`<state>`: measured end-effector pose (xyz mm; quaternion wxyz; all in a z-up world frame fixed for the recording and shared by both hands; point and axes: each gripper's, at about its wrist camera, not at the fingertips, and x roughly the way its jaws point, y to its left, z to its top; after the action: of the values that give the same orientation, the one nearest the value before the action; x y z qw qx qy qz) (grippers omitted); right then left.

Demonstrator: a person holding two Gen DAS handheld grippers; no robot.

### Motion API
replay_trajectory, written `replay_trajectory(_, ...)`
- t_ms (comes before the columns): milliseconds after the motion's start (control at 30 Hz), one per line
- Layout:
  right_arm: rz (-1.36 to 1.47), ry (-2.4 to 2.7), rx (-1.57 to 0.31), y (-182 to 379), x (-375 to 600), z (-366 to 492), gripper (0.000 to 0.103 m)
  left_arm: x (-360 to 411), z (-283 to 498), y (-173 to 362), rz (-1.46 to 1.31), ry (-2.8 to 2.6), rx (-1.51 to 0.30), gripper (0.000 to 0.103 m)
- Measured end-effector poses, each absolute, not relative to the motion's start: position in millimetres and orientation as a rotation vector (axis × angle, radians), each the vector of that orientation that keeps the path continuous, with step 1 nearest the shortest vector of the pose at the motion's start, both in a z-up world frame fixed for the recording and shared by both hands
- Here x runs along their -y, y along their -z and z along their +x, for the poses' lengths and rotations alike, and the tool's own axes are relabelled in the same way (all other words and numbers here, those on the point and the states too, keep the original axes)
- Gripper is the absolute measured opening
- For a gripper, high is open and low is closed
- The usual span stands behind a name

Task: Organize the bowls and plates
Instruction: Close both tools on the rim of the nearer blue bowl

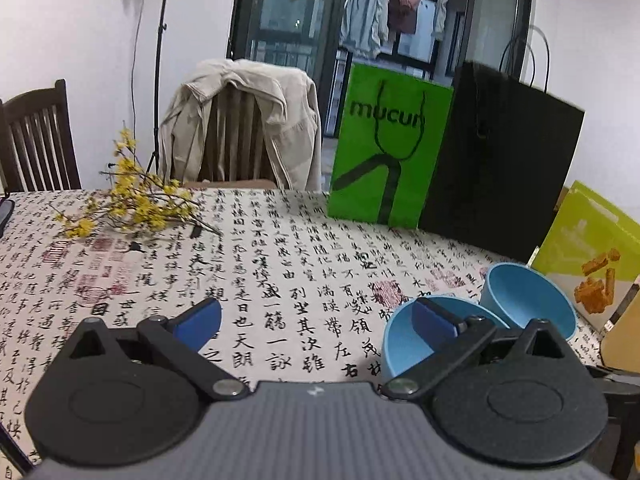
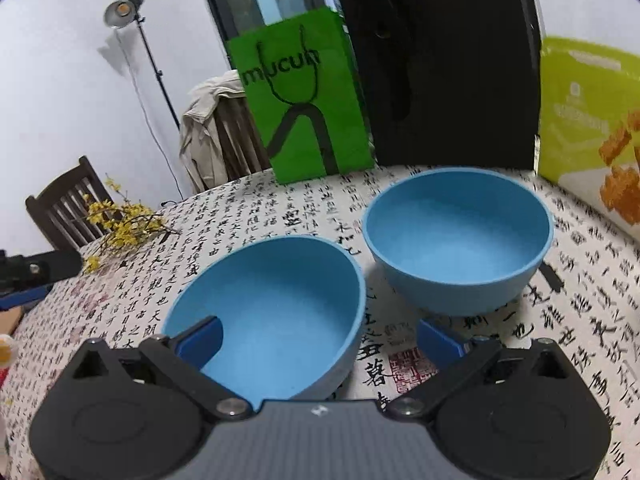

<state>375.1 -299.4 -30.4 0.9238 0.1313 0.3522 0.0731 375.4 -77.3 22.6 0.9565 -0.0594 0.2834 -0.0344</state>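
Nearest in the right wrist view, the right gripper (image 2: 318,332) has its jaws spread wide, and the near bowl (image 2: 276,316) sits tilted between them: its left finger (image 2: 202,338) reaches inside the bowl over the near rim, while the other finger lies outside, right of the bowl's wall. So the wall to be pinched already stands between the pads, and closing looks like the next move. Whether either pad touches the bowl I cannot tell. Just beyond and to the right, the far bowl (image 2: 460,240) stands upright on the calligraphy tablecloth (image 2: 280,216), close beside the near one but apart from it; it seems the likely nest for stacking. In the left wrist view, the left gripper (image 1: 318,320) is also spread and holds nothing, with both bowls off to its right, so the right hand is clearly the nearer. At the far edge stand a green bag (image 2: 304,96), a black bag (image 2: 440,60), and yellow flowers (image 2: 124,224) to the left.
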Motion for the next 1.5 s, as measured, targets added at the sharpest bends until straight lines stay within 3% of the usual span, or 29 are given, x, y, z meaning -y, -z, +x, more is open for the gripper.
replay_trajectory(400, 0.394, -0.084, -0.782, 56.8, 311.4, 392.2, 0.103, 100.0, 420.2, 16.5, -0.06, 0.034, -0.756, 0.103)
replay_trajectory(900, 0.384, -0.082, -0.811, 69.9, 305.8, 400.7, 0.083, 120.9, 432.1, 35.8, 0.033, 0.043, -0.757, 0.099)
replay_trajectory(1000, 0.38, -0.096, -0.83, 72.9, 302.8, 402.9, 0.079, 125.4, 433.1, 37.9, 0.045, 0.045, -0.763, 0.091)
replay_trajectory(1067, 0.376, -0.104, -0.825, 71.8, 301.6, 402.3, 0.077, 128.5, 432.4, 37.7, 0.054, 0.051, -0.757, 0.079)
replay_trajectory(1167, 0.378, -0.107, -0.826, 71.9, 301.0, 402.6, 0.072, 135.8, 430.3, 38.4, 0.08, 0.063, -0.742, 0.076)
replay_trajectory(1233, 0.378, -0.103, -0.829, 72.9, 301.0, 403.1, 0.059, 140.1, 428.6, 38.7, 0.098, 0.066, -0.729, 0.071)
replay_trajectory(1500, 0.391, -0.128, -0.835, 74.4, 301.2, 402.4, 0.039, 148.9, 430.1, 44.1, 0.118, 0.09, -0.747, 0.042)
